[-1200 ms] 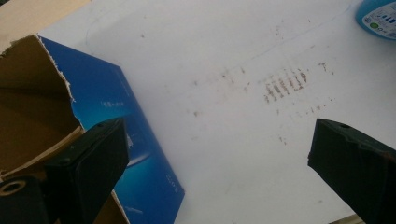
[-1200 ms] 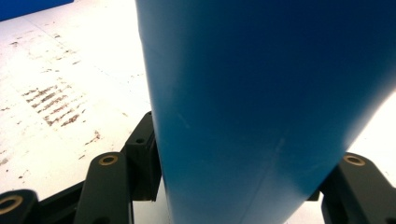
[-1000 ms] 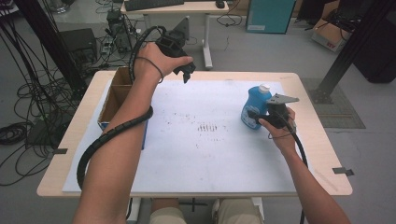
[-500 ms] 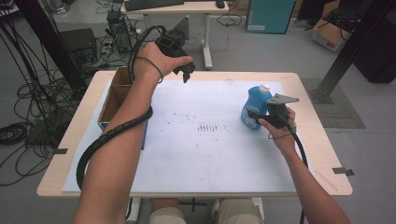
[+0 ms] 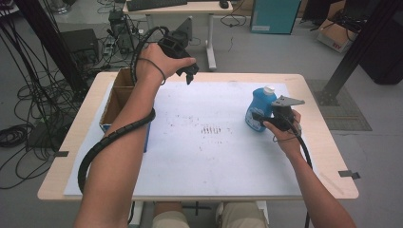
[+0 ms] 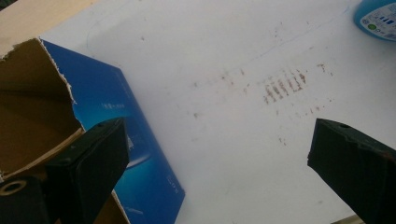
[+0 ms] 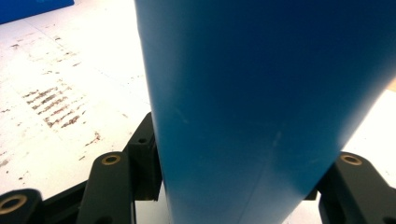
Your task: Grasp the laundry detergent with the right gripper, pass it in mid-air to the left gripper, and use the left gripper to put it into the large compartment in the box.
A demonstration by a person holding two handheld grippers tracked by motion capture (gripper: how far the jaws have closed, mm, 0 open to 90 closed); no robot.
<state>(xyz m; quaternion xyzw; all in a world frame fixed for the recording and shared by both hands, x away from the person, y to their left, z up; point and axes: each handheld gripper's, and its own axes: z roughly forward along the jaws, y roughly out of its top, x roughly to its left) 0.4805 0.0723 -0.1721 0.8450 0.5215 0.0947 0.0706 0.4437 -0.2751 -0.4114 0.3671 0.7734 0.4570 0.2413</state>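
Note:
A blue plastic bottle (image 5: 259,107) with a white cap stands upright on the white sheet (image 5: 204,152), at the right. My right gripper (image 5: 260,118) reaches in from the bottle's right, low on its body, and is shut on it; its jaws have just closed a little further. In the right gripper view the bottle's blue wall (image 7: 261,107) sits between the two black jaws of that gripper (image 7: 233,182). My left gripper (image 5: 189,76) hangs in the air over the table's far edge, tilted down, open and empty (image 6: 217,140). The bottle's base (image 6: 376,13) shows at the top right corner of its view.
An open cardboard box (image 5: 114,99) with a blue outer side (image 6: 140,154) stands at the table's left edge. Brown smudges (image 5: 211,129) mark the middle of the sheet. Cables, a desk and boxes lie on the floor beyond the wooden table (image 5: 328,156).

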